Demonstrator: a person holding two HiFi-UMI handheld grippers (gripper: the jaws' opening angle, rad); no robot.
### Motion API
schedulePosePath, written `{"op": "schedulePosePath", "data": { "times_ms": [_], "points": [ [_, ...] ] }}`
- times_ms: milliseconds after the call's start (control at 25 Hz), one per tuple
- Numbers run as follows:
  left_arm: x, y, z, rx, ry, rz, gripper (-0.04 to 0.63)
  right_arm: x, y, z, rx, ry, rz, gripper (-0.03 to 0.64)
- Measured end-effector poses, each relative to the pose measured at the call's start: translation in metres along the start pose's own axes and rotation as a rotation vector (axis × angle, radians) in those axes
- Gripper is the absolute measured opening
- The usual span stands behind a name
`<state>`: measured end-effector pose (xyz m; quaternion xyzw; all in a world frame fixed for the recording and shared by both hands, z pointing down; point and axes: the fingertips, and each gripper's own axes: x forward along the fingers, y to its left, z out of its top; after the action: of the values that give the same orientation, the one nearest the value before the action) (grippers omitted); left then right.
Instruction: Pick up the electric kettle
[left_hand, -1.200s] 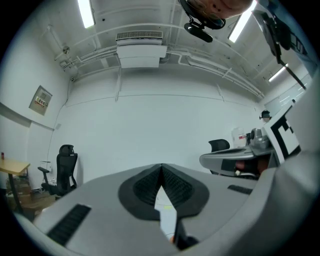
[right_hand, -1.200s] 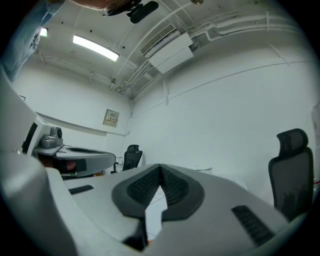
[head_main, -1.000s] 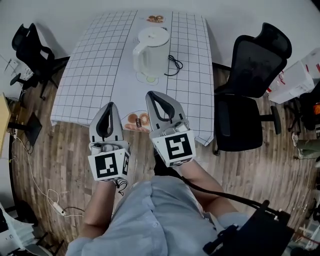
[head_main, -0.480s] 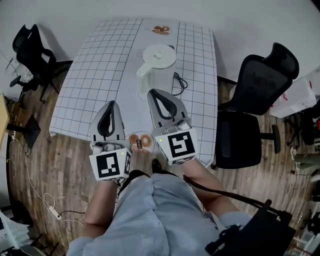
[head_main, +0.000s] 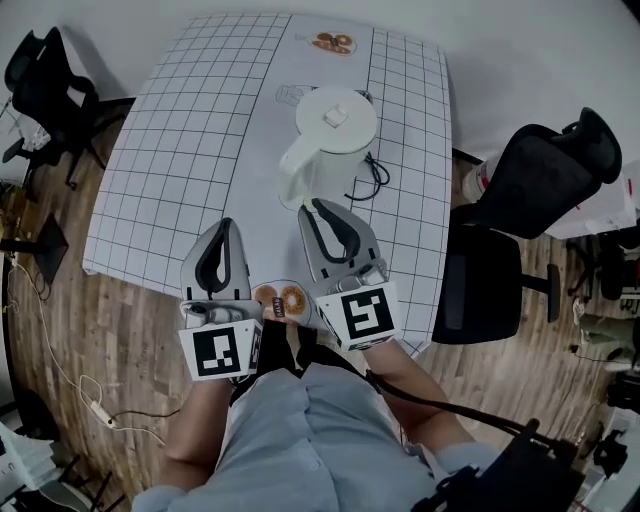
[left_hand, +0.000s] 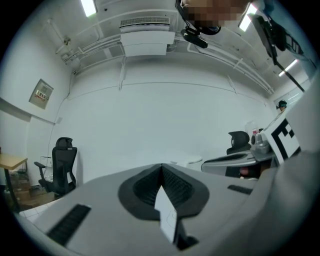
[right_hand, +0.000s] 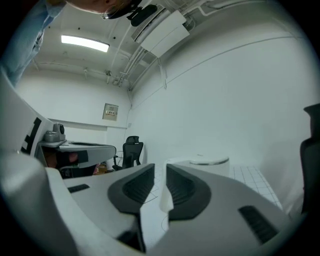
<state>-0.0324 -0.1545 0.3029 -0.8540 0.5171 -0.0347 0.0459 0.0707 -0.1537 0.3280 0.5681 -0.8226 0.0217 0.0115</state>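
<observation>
A white electric kettle (head_main: 332, 150) stands upright on the grid-patterned table (head_main: 190, 150), its handle turned toward the near side. My right gripper (head_main: 311, 206) points level at it, tips just short of the handle. Its jaws are opening and show a narrow gap with nothing between them. Along those jaws, the right gripper view shows the kettle (right_hand: 212, 167) ahead of my right gripper (right_hand: 160, 166). My left gripper (head_main: 228, 223) is shut and empty over the table's near edge, left of the kettle. Past its tips (left_hand: 161, 166), the kettle's lid (left_hand: 192, 161) peeks out.
A black cord (head_main: 372, 177) lies right of the kettle. A donut picture (head_main: 281, 298) sits at the near table edge, another (head_main: 336, 43) at the far end. Black office chairs stand at the right (head_main: 525, 210) and far left (head_main: 45, 85).
Both grippers have sunk and come forward over the near table edge, closer to the kettle. The right jaws, shut before, now stand slightly apart.
</observation>
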Motion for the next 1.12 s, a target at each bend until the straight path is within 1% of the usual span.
{"op": "schedulePosePath", "data": {
  "times_ms": [40, 80, 240, 360, 440, 560, 640, 720, 800, 880, 1000, 1120],
  "points": [
    [0.004, 0.003, -0.007, 0.000, 0.013, 0.000, 0.000, 0.004, -0.001, -0.011, 0.013, 0.034, 0.003, 0.102],
    [0.009, 0.007, -0.014, 0.001, 0.024, 0.002, 0.000, 0.010, -0.002, -0.020, 0.023, 0.053, 0.005, 0.139],
    [0.029, 0.022, -0.035, -0.002, 0.061, 0.005, 0.000, 0.033, -0.008, -0.044, 0.051, 0.076, 0.008, 0.172],
    [0.040, 0.031, -0.044, -0.010, 0.092, 0.002, 0.000, 0.046, -0.012, -0.055, 0.072, 0.097, -0.004, 0.179],
    [0.037, 0.036, -0.051, -0.009, 0.114, -0.002, 0.000, 0.050, -0.007, -0.061, 0.089, 0.104, -0.014, 0.186],
    [0.013, 0.040, -0.062, -0.008, 0.142, -0.006, 0.000, 0.041, 0.014, -0.074, 0.106, 0.129, -0.024, 0.189],
    [-0.003, 0.043, -0.068, -0.012, 0.153, -0.004, 0.000, 0.035, 0.025, -0.076, 0.127, 0.108, -0.034, 0.189],
    [-0.008, 0.045, -0.073, -0.016, 0.160, -0.007, 0.000, 0.035, 0.030, -0.083, 0.123, 0.121, -0.034, 0.190],
    [-0.005, 0.046, -0.077, -0.017, 0.166, -0.015, 0.000, 0.039, 0.030, -0.089, 0.114, 0.143, -0.029, 0.190],
    [-0.003, 0.048, -0.081, -0.022, 0.178, -0.020, 0.000, 0.046, 0.030, -0.089, 0.116, 0.144, -0.024, 0.192],
    [0.000, 0.052, -0.088, -0.058, 0.214, -0.003, 0.000, 0.056, 0.033, -0.088, 0.119, 0.137, -0.012, 0.192],
    [0.006, 0.058, -0.088, -0.053, 0.207, -0.003, 0.000, 0.064, 0.035, -0.085, 0.118, 0.124, -0.005, 0.189]
  ]
}}
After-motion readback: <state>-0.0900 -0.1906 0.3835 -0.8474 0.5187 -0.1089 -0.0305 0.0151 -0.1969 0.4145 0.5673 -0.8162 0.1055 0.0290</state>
